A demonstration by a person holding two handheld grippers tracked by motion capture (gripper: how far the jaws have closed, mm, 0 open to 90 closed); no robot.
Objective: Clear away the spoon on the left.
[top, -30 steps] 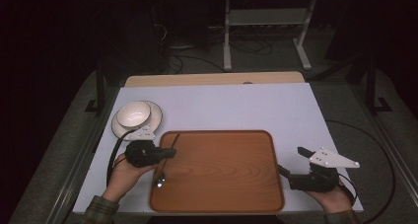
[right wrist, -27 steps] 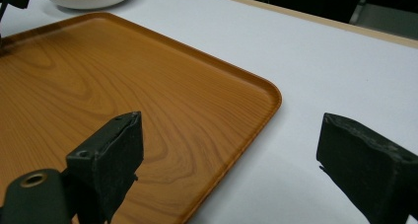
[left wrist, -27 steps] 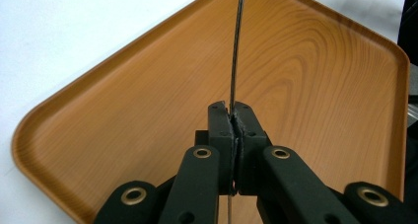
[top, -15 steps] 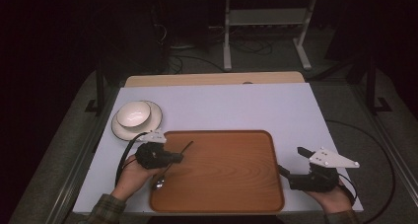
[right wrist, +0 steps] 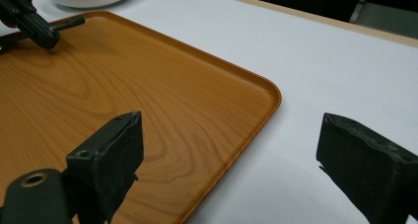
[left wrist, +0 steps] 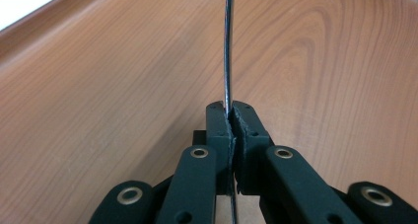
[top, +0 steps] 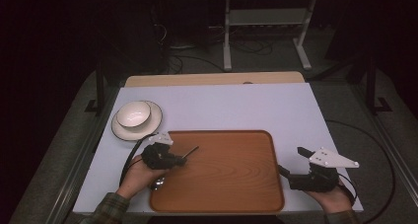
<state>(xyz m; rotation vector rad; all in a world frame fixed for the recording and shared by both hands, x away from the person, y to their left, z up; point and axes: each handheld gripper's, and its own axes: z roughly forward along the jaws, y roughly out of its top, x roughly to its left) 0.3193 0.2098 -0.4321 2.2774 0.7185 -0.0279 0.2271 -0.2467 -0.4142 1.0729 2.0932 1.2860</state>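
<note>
The left gripper (top: 173, 158) is over the left part of the tray (top: 231, 184), and its jaws are pressed together on a spoon (top: 190, 151). In the left gripper view the thin metal handle (left wrist: 227, 61) passes between the two pads and goes on ahead, low over the wood. In the high view the dark handle points out toward the middle of the tray, and a round shiny end shows under the left hand (top: 140, 177), at the tray's left rim. If the spoon touches the tray, I cannot tell.

The right gripper (top: 296, 162) is held over the table (top: 236, 105) just beside the right rim of the tray. Its jaws are spread wide, with nothing between them.

The tray is of orange-brown wood with clear grain, a low raised rim and rounded corners. It lies on the near half of the table. The table has a pale, smooth top; behind it a light wooden board (top: 212, 79) shows along the far edge. At the far left of the table a white bowl (top: 133, 114) stands on a white plate (top: 153, 123), near the tray's far left corner but apart from it.

The room is dark. The floor (top: 374, 135) is grey carpet, black cables lie on it, and behind the table there is a white metal frame (top: 266, 34) with two legs.
</note>
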